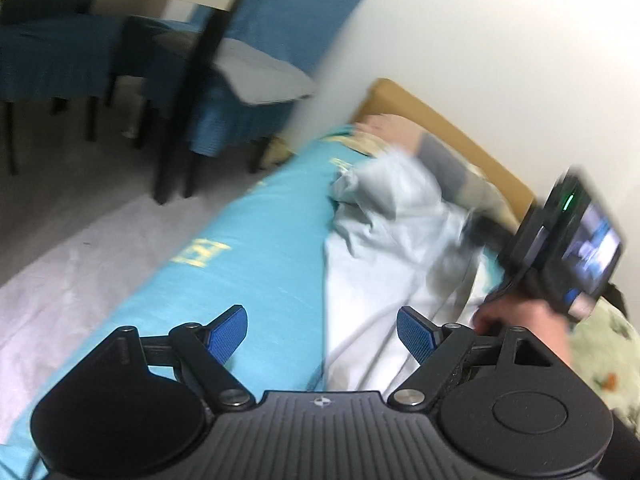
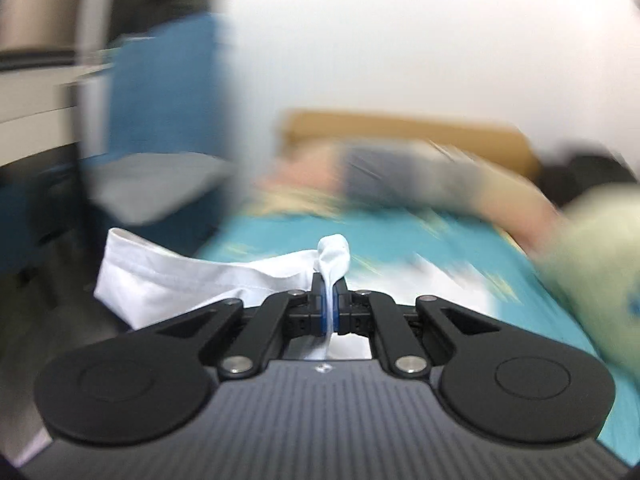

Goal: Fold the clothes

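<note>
White cloth: a pale garment (image 2: 168,280) is pinched at a bunched fold between the jaws of the right gripper (image 2: 330,300), the rest trailing to the left of them.
Right jaws: pressed together on that fabric, a tuft poking out ahead of the tips.
Left jaws: the left gripper (image 1: 322,334) stands spread wide, nothing between the blue pads (image 1: 226,334).
Turquoise sheet: a bed cover (image 1: 256,248) with yellow print lies under and ahead of the left jaws; the garment heaps just right of them.
Beyond: a person's arm (image 1: 436,152) rests past the cloth; blue chairs (image 1: 276,32) stand far left.
</note>
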Motion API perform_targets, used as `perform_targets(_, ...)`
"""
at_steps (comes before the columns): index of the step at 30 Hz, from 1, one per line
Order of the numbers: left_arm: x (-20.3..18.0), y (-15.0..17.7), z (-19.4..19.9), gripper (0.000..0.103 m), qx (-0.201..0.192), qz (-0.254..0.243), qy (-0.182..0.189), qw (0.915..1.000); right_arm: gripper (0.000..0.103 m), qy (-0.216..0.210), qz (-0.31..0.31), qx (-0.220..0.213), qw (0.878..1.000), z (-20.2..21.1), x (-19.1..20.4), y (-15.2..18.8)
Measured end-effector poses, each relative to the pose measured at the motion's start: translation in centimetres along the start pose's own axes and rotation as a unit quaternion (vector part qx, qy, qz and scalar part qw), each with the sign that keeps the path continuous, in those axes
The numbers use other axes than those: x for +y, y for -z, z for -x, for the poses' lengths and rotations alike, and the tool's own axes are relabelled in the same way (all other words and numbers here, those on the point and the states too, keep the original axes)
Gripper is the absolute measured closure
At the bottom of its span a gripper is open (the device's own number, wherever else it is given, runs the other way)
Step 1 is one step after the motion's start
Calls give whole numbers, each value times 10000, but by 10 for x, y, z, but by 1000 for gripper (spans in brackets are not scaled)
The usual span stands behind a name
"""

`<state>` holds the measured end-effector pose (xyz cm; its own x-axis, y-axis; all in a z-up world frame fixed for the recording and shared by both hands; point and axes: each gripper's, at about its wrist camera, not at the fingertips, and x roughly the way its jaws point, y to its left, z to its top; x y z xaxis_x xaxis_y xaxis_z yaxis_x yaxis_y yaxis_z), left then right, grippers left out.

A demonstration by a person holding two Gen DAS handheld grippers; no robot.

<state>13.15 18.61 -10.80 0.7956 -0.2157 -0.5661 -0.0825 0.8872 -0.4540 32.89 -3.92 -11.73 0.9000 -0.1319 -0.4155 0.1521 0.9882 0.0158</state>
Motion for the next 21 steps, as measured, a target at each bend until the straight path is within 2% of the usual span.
perform_targets(2, -3, 0, 0, 19, -55, -93, 64, 9999, 94, 198, -388, 368, 9984, -11, -33, 13)
perform_targets(4, -8, 1, 0, 19, -118, -108, 117, 9998, 94, 14, -686, 788, 9945, -18, -60, 21)
perform_targets(6, -14, 0, -3, 19, -152, -133, 110, 9997, 84, -182, -791, 1146, 9901, -16, -76, 25)
perform_targets(8, -15, -1, -5, 19, -155, -231, 62, 9996, 51, -446, -759, 1192, 9890, -2, -82, 24)
perform_targets(10, -15, -2, -8, 19, -151, -335, 11, 9993, 30, -659, -788, 1175, 9877, 18, -87, 19)
perform_targets(11, -17, -2, -9, 19, -150, -387, -6, 9991, 28, -770, -803, 1164, 9870, 33, -87, 17)
perform_targets(16, -24, 2, -6, 19, -187, -646, -52, 9977, 28, -1232, -515, 1114, 9848, 115, -91, 1)
perform_targets(21, -28, 8, 0, 19, -45, -605, -66, 9981, 28, -1555, -533, 1082, 9804, 194, -113, -3)
